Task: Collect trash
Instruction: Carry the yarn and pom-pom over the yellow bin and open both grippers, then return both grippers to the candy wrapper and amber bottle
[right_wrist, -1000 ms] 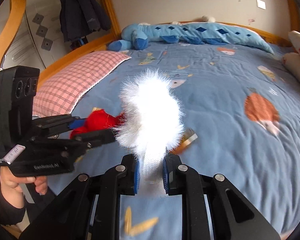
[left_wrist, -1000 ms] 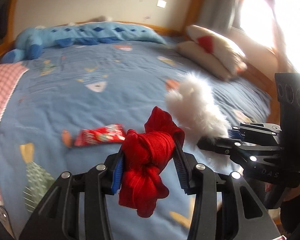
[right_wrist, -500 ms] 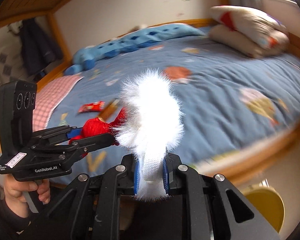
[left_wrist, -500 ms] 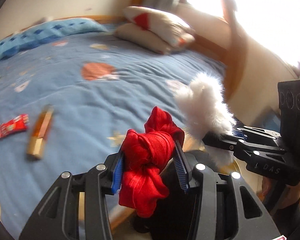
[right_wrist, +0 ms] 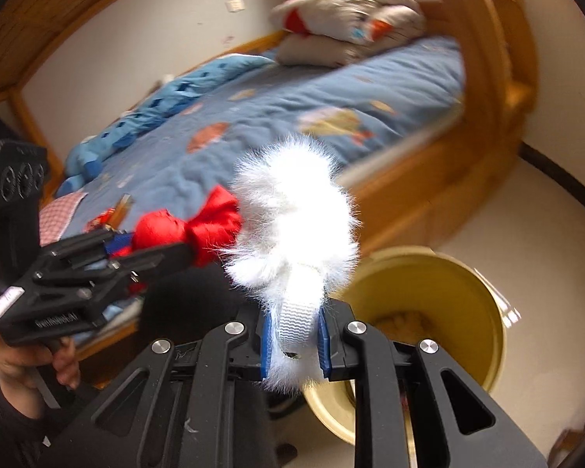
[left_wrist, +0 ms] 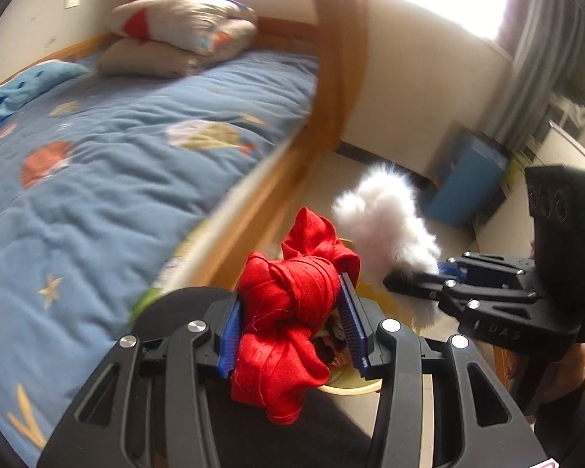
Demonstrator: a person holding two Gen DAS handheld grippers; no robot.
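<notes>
Red knotted cloth [left_wrist: 288,312] sits clamped between the blue pads of the left claw [left_wrist: 292,323], hanging above the floor just off the edge of the bed [left_wrist: 144,132]. The right claw [right_wrist: 294,341] is closed on the white webbing strap of a fluffy white tuft [right_wrist: 292,226], held just beside the red cloth (the two nearly touch in the right wrist view). Below and to the right stands a yellow bin [right_wrist: 429,304] on the pale floor, its mouth open upward. Both views are motion-blurred.
</notes>
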